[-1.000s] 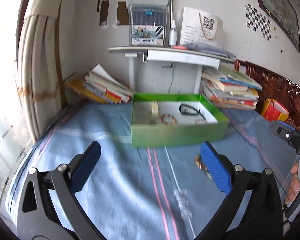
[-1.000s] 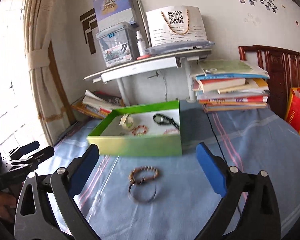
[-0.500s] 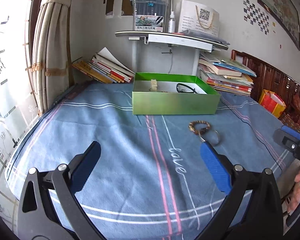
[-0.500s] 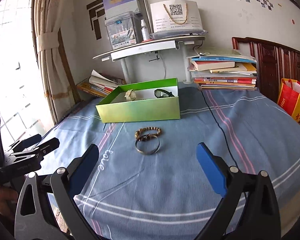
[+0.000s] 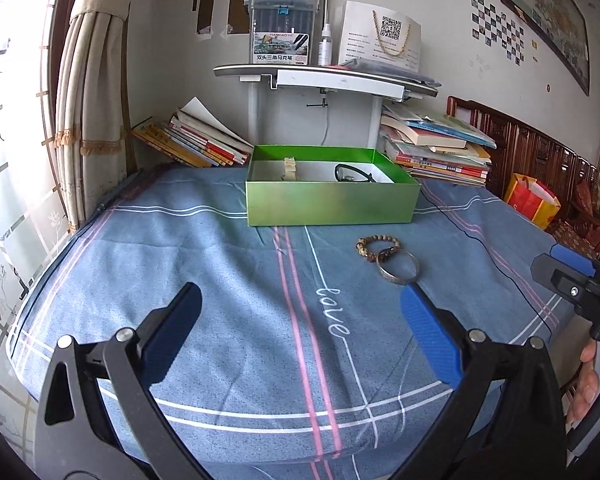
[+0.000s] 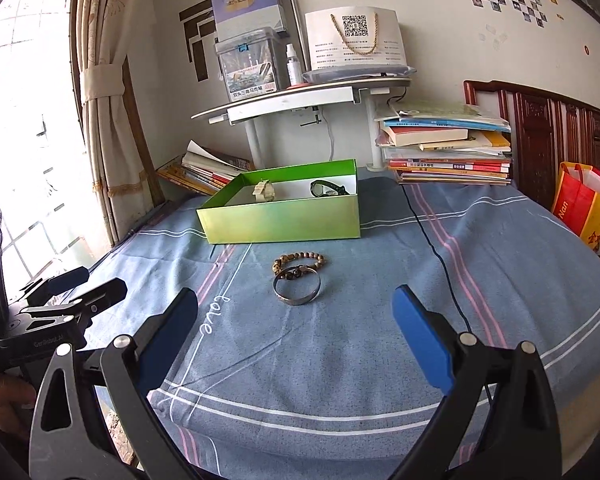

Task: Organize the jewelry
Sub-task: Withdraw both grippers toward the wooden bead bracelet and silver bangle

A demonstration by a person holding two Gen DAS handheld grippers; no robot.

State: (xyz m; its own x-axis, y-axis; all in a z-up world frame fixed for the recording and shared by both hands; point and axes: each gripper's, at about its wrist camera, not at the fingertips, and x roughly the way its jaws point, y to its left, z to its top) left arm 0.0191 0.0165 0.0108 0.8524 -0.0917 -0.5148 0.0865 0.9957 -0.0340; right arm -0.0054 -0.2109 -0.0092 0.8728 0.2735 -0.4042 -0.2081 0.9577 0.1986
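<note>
A brown beaded bracelet [image 5: 377, 246] [image 6: 299, 261] and a silver bangle [image 5: 398, 270] [image 6: 297, 290] lie touching on the blue bedspread in front of a green box [image 5: 332, 204] [image 6: 284, 222]. The box holds a cream watch [image 5: 290, 168] [image 6: 264, 191] and a black watch [image 5: 350, 172] [image 6: 327, 188]. My left gripper [image 5: 300, 330] is open and empty, well short of the bracelets. My right gripper [image 6: 296, 330] is open and empty, just short of the bangle. Each gripper also shows at the edge of the other's view.
A small white desk [image 5: 324, 76] stands behind the box with a marker case and paper bag on it. Book stacks [image 5: 436, 144] [image 5: 192, 140] flank it. A black cable [image 6: 440, 252] runs over the bedspread. A curtain [image 5: 92, 80] hangs left; a red bag [image 6: 584, 200] sits right.
Both grippers have pulled back and away from the green box. The box and bracelets now look farther off, and more of the bedspread shows. Both stay open.
</note>
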